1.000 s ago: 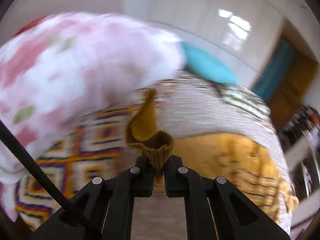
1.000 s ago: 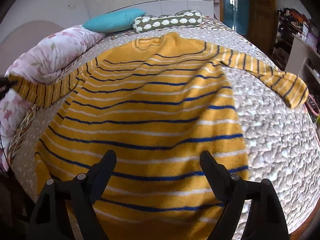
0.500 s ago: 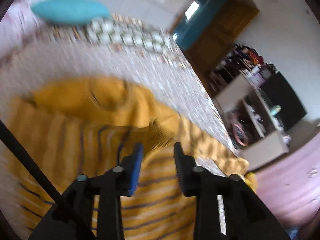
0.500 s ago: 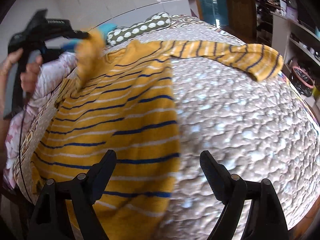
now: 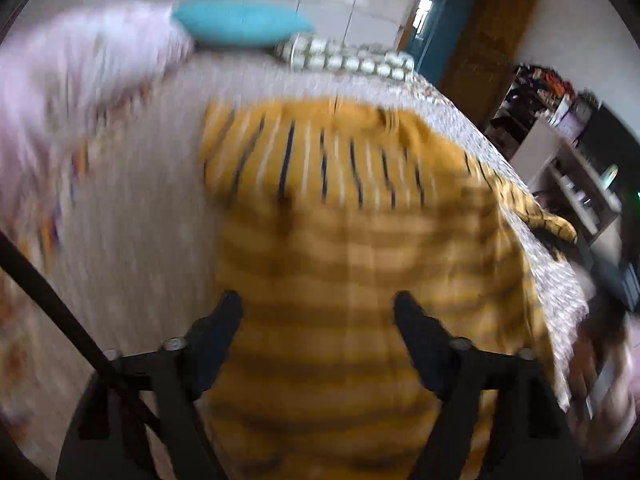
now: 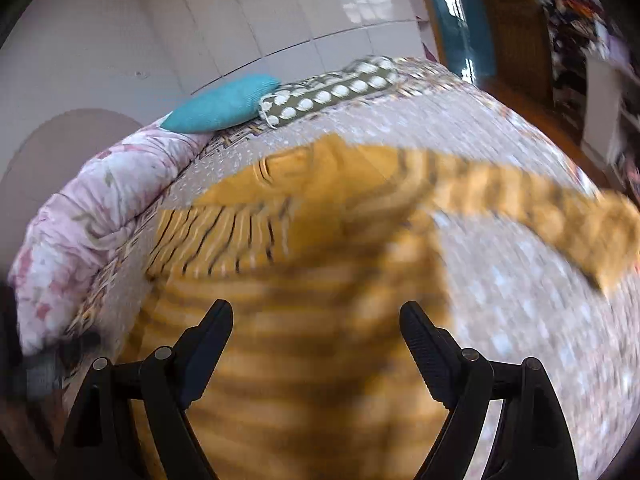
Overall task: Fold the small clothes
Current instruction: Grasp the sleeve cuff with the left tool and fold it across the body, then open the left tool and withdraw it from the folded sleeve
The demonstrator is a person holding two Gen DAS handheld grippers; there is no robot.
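A yellow sweater with dark blue and white stripes (image 5: 352, 264) (image 6: 320, 320) lies on the bed. Its left sleeve (image 5: 312, 152) (image 6: 224, 240) is folded across the chest, stripes running crosswise. The right sleeve (image 6: 552, 208) (image 5: 532, 208) stretches out to the bed's right side. My left gripper (image 5: 318, 316) hovers over the sweater body, its jaws opening with nothing between them. My right gripper (image 6: 316, 320) also hangs above the body, wide open with nothing in it. Both views are blurred by motion.
A pink floral duvet (image 6: 92, 232) (image 5: 64, 92) is bunched along the left of the bed. A teal pillow (image 6: 224, 104) (image 5: 240, 24) and a dotted green bolster (image 6: 332, 92) lie at the head. Shelves (image 5: 568, 168) stand to the right. A hand (image 5: 600, 364) shows at the lower right.
My left gripper carried the sleeve cuff over the sweater, let it go and opened; the sleeve now lies across the chest. My right gripper swung right, then back over the body, still open.
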